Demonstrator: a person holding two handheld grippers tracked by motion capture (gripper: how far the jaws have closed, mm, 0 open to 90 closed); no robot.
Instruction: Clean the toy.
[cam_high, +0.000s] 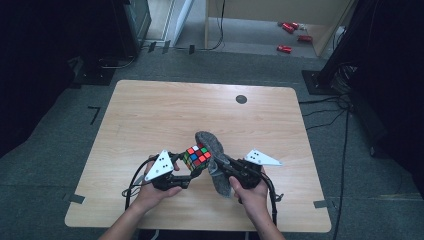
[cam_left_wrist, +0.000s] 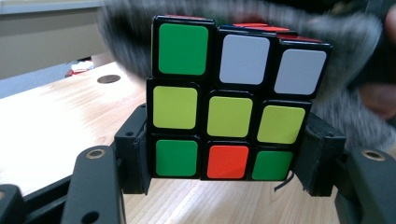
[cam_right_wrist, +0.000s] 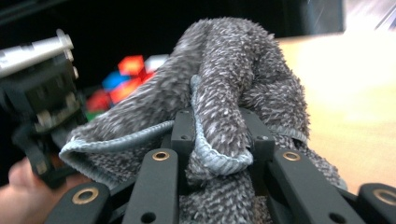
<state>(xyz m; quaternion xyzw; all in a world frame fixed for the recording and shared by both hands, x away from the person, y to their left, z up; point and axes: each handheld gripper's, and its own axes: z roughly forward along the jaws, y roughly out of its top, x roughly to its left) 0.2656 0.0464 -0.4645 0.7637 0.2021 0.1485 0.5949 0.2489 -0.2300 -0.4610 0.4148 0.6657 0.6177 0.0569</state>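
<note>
A scrambled puzzle cube (cam_high: 197, 156) is held just above the wooden table (cam_high: 150, 115), near its front middle. My left gripper (cam_high: 189, 175) is shut on the cube's bottom layer; in the left gripper view the cube (cam_left_wrist: 226, 100) shows green, white, yellow and orange stickers between the black pads (cam_left_wrist: 135, 154). A grey fluffy cloth (cam_high: 212, 150) drapes against the cube's right and far side. My right gripper (cam_high: 222, 165) is shut on a fold of that cloth (cam_right_wrist: 224, 112). Behind the cloth, blurred, sit the cube (cam_right_wrist: 126, 77) and the left gripper's body (cam_right_wrist: 42, 93).
A round dark grommet (cam_high: 241, 99) sits in the table's far right part. Cables trail from both grippers toward the front edge. Beyond the table, red objects (cam_high: 290, 35) lie on the grey floor, and dark equipment stands at both sides.
</note>
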